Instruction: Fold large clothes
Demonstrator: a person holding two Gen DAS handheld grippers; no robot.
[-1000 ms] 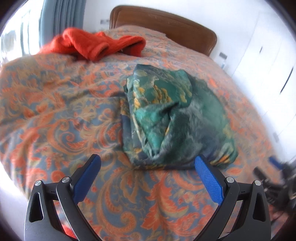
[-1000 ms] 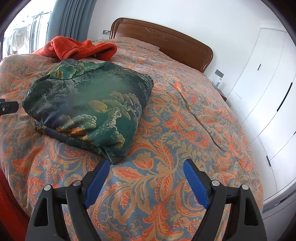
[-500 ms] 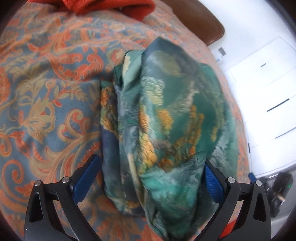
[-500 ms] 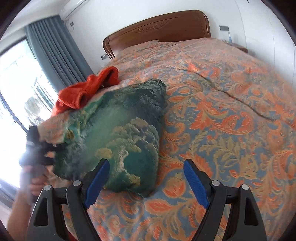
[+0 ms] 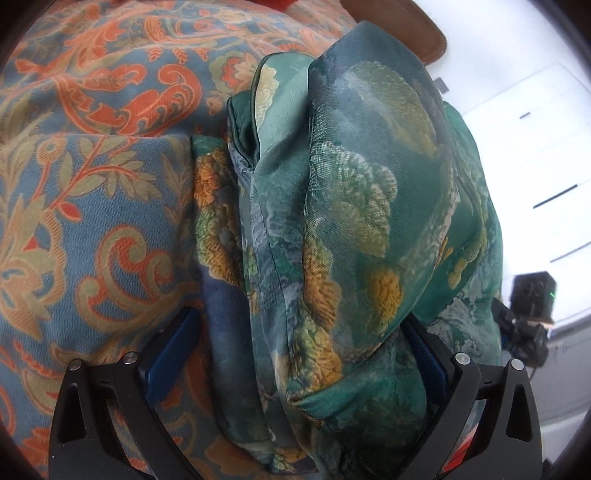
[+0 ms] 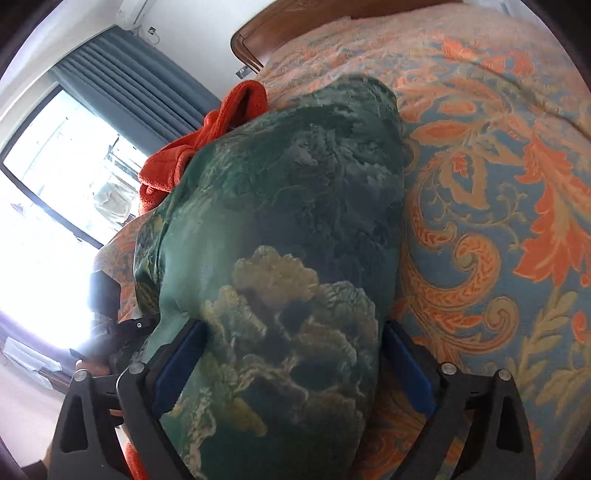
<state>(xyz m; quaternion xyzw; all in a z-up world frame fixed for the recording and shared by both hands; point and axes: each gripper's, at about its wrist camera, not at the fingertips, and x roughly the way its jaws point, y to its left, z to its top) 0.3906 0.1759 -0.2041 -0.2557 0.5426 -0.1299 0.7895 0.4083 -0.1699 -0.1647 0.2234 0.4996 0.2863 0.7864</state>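
Observation:
A folded green garment with gold and blue cloud print (image 5: 351,221) lies as a thick bundle on the bed. My left gripper (image 5: 295,354) is open, its blue pads on either side of one end of the bundle. My right gripper (image 6: 291,365) is open too, its pads on either side of the opposite end of the garment (image 6: 288,229). The jaws are wide and do not visibly pinch the cloth. The bundle fills the gap between the fingers in both views.
The bedspread (image 5: 92,184) is blue with orange paisley. An orange-red garment (image 6: 207,136) lies behind the bundle toward the window and curtain (image 6: 140,92). A wooden headboard (image 6: 295,26) is at the back. White cupboards (image 5: 535,166) stand beside the bed.
Both grippers have moved in from the bed's near side and turned onto the green bundle, which now sits between their open fingers at each end.

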